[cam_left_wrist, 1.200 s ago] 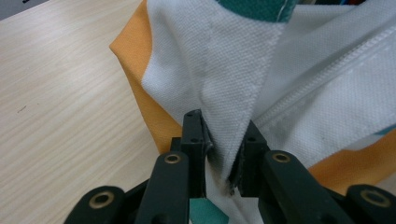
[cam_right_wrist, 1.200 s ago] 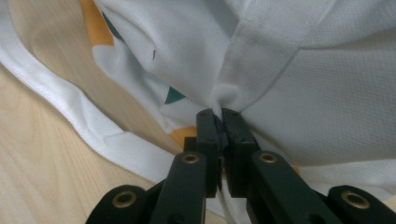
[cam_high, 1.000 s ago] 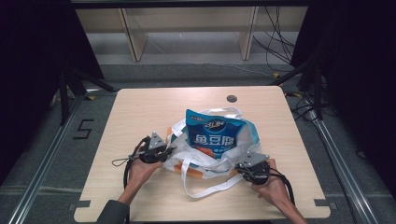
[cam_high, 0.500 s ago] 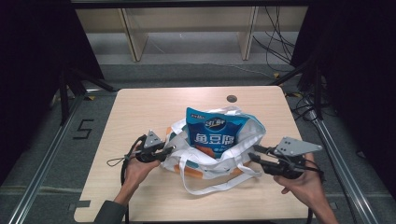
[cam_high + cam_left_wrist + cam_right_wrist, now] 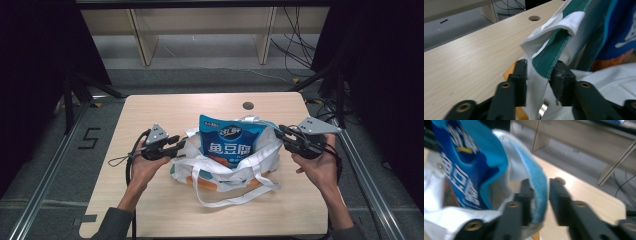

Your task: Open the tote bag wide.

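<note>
While each claw point(image 5: 181, 145) point(image 5: 281, 134) pinches its soft cloth rim, the white tote point(image 5: 225, 167) sags around a glossy blue packet point(image 5: 231, 140).

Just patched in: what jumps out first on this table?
A bright blue snack packet stands in a white tote bag at mid-table. The left gripper and right gripper flank the bag, each with its jaws around the bag's rim, one at either end.

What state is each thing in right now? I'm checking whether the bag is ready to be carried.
tote bag: mouth held open, both side rims lifted, straps loose on the table.
snack packet: upright inside the bag, top sticking out.
left gripper: bag rim between its jaws, which just closed further.
right gripper: bag rim between its jaws, which just closed further.
table: bare around the bag.
</note>
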### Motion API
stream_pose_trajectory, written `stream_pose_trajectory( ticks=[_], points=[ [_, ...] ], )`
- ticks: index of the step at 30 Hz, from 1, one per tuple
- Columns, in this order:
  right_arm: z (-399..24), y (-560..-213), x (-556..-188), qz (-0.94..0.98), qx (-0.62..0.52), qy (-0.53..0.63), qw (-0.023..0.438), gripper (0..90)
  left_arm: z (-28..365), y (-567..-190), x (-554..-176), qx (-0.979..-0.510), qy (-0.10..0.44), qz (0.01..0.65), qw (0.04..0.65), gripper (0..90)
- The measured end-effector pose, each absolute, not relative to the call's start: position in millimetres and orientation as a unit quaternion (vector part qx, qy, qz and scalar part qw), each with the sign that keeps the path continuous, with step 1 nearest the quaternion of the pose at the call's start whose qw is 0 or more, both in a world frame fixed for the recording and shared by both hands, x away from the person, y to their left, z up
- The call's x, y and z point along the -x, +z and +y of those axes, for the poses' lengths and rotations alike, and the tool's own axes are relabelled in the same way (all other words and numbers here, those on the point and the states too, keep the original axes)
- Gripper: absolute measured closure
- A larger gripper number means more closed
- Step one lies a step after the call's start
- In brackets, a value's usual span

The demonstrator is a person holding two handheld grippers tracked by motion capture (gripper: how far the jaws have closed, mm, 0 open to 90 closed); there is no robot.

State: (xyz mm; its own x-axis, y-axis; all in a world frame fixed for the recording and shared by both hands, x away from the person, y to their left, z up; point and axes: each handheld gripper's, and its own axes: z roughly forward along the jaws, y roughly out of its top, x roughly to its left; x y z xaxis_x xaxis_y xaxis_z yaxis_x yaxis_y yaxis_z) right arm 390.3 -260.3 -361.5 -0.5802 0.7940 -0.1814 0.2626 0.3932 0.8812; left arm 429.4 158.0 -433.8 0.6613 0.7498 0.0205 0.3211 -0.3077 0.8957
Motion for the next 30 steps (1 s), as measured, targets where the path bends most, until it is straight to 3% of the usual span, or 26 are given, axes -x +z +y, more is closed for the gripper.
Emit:
stream_pose_trajectory(
  ticks=[2, 5, 13, 19, 22, 24, 27, 30],
  points=[
    [-260.2, -374.1, -401.4, 0.788, -0.350, 0.387, 0.326, 85.0, 152.9, -439.1, -440.4, -0.773, 0.226, 0.352, 0.476, 80.9],
    [-268.8, -396.4, -415.8, 0.802, -0.367, 0.357, 0.308, 85.7, 144.1, -449.7, -456.3, -0.772, 0.207, 0.365, 0.478, 85.1],
    [-276.3, -465.1, -432.3, 0.832, -0.397, 0.297, 0.247, 86.0, 128.8, -487.6, -469.7, -0.822, 0.184, 0.347, 0.413, 85.8],
    [-271.5, -492.6, -436.4, 0.849, -0.396, 0.268, 0.225, 86.1, 123.0, -501.4, -471.0, -0.820, 0.190, 0.363, 0.399, 85.9],
    [-276.3, -491.3, -437.4, 0.842, -0.403, 0.287, 0.218, 83.0, 131.1, -494.2, -470.3, -0.823, 0.181, 0.364, 0.396, 79.3],
    [-278.6, -481.1, -434.8, 0.829, -0.419, 0.292, 0.229, 72.0, 135.9, -488.5, -469.2, -0.825, 0.180, 0.368, 0.390, 69.4],
    [-285.9, -447.2, -424.9, 0.807, -0.409, 0.354, 0.237, 64.7, 143.6, -477.0, -465.2, -0.820, 0.176, 0.379, 0.391, 56.6],
    [-283.4, -413.6, -403.7, 0.792, -0.391, 0.415, 0.219, 61.9, 146.9, -458.2, -462.5, -0.809, 0.179, 0.371, 0.420, 51.6]
  ],
)
